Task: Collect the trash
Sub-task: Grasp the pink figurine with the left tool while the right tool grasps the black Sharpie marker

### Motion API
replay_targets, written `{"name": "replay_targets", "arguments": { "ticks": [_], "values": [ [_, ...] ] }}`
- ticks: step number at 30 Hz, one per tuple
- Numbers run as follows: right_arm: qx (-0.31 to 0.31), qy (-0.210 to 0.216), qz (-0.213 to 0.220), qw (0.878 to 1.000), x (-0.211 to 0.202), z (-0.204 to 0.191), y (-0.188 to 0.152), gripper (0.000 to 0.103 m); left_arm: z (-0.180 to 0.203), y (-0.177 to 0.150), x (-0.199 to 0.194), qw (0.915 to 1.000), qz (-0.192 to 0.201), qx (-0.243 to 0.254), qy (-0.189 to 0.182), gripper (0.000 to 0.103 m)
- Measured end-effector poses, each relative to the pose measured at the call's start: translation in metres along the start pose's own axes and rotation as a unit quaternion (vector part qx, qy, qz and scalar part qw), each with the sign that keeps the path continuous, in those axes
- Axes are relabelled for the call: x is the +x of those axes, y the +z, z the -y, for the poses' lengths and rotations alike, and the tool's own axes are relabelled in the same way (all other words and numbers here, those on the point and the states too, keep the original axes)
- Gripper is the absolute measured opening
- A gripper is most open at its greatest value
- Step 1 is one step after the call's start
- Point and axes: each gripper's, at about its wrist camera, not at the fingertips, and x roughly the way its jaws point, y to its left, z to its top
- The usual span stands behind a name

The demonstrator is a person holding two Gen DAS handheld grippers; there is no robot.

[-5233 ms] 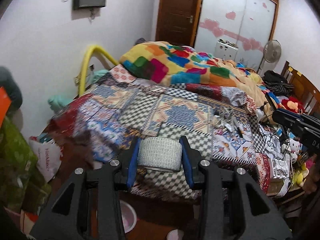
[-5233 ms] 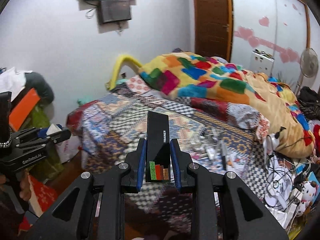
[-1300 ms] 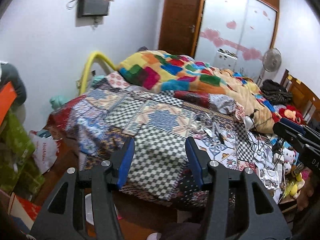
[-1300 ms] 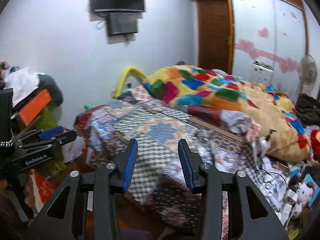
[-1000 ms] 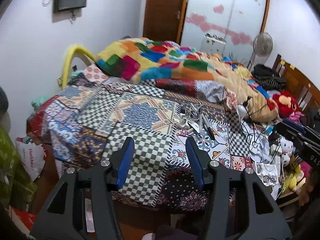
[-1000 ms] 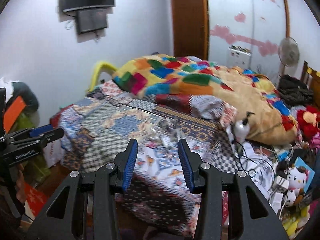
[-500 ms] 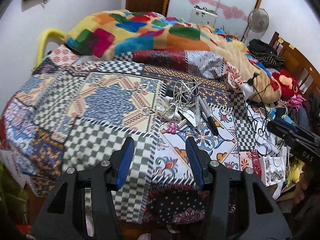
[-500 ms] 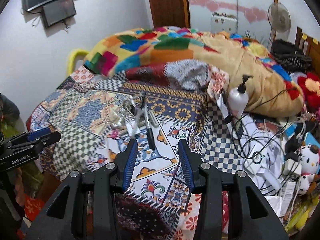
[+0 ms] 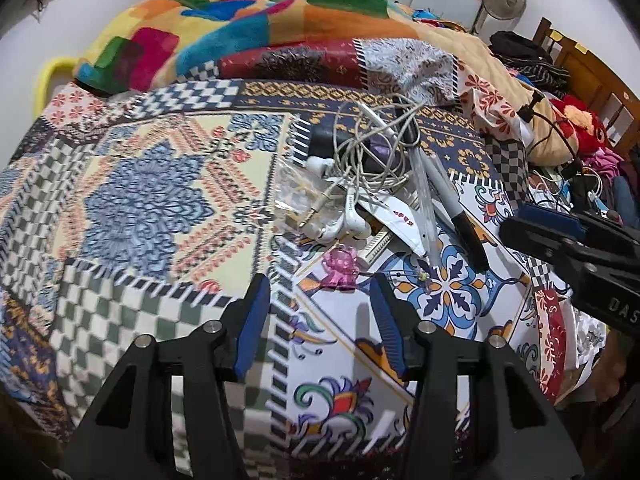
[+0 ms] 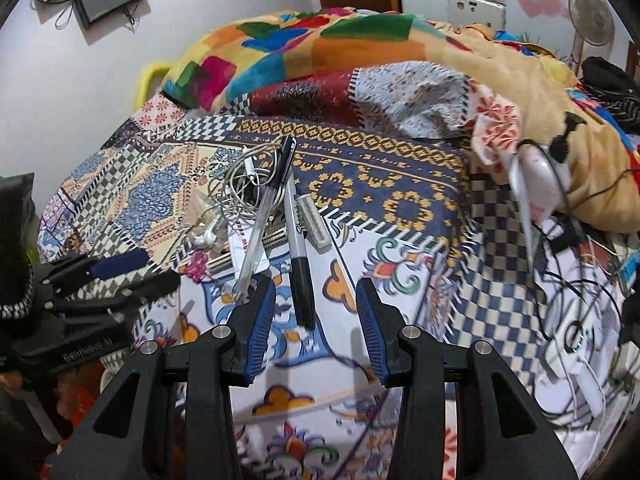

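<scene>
Both grippers over the clutter pile on the bed, nothing held.

I see the black marker (image 10: 297,240) lying on the patterned bedspread (image 10: 400,208), tip end between the right gripper (image 10: 316,320) fingers at 12 o'clock, fingers spread, not touching it. Tangled white earphones (image 9: 360,184), clear pen (image 9: 424,204) and white wrapper (image 9: 396,220) sit at 12–1 o'clock of the left gripper (image 9: 320,322); pink trinket (image 9: 340,268) just ahead of its spread, empty fingers.
</scene>
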Motion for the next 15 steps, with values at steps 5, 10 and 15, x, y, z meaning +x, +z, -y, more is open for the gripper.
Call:
{"name": "replay_targets", "arguments": {
  "ticks": [5, 10, 15],
  "values": [
    [-0.007, 0.013, -0.004, 1.0, 0.019, -0.001, 0.006, 0.03, 0.003, 0.003, 0.011, 0.9998, 0.014, 0.012, 0.009, 0.039],
    [-0.011, 0.018, -0.012, 1.0, 0.037, -0.004, 0.007, 0.019, 0.005, 0.004, 0.016, 0.9997, 0.02, 0.012, -0.001, 0.034],
    [-0.019, 0.011, -0.005, 1.0, 0.044, -0.006, 0.007, 0.016, 0.006, 0.003, 0.017, 0.9997, 0.024, 0.01, -0.002, 0.034]
  ]
}}
